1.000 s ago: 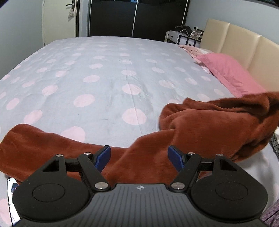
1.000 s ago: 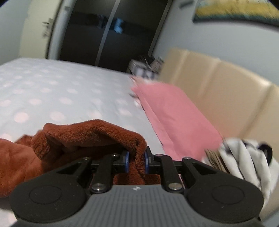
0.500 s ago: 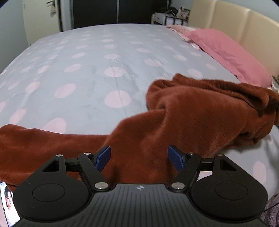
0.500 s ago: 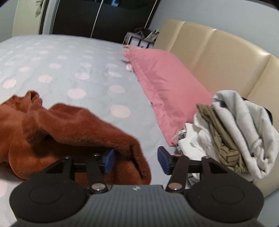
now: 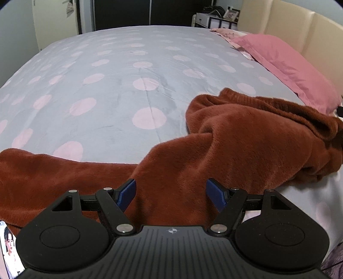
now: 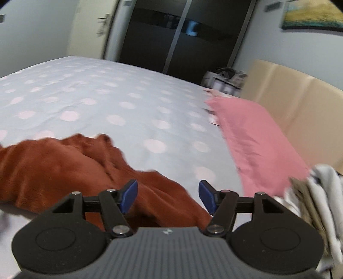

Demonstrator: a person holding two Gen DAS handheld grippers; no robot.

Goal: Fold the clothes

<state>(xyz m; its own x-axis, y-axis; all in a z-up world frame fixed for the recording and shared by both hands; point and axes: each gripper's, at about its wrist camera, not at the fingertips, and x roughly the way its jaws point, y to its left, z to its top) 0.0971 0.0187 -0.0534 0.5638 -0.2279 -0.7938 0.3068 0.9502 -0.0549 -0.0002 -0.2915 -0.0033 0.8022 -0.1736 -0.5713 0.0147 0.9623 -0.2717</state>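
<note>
A rust-brown fleece garment (image 5: 246, 137) lies crumpled across the near edge of the bed, one long part stretching to the left (image 5: 42, 171). My left gripper (image 5: 171, 193) is open, and a fold of the fleece rises between its blue pads without being pinched. In the right wrist view the same garment (image 6: 64, 167) lies low and left. My right gripper (image 6: 167, 195) hangs open just over its right end, and nothing is held.
The bed has a grey cover with pink dots (image 5: 128, 75). A pink pillow (image 5: 289, 70) lies against the beige headboard (image 6: 300, 111). A heap of white and olive clothes (image 6: 317, 197) sits at the right. A nightstand (image 5: 214, 19) and dark wardrobe doors (image 6: 171, 38) stand behind.
The right gripper was shut on the fleece a second ago; it opened and let the fabric drop onto the bed, then lifted away. The left gripper stayed open over the garment.
</note>
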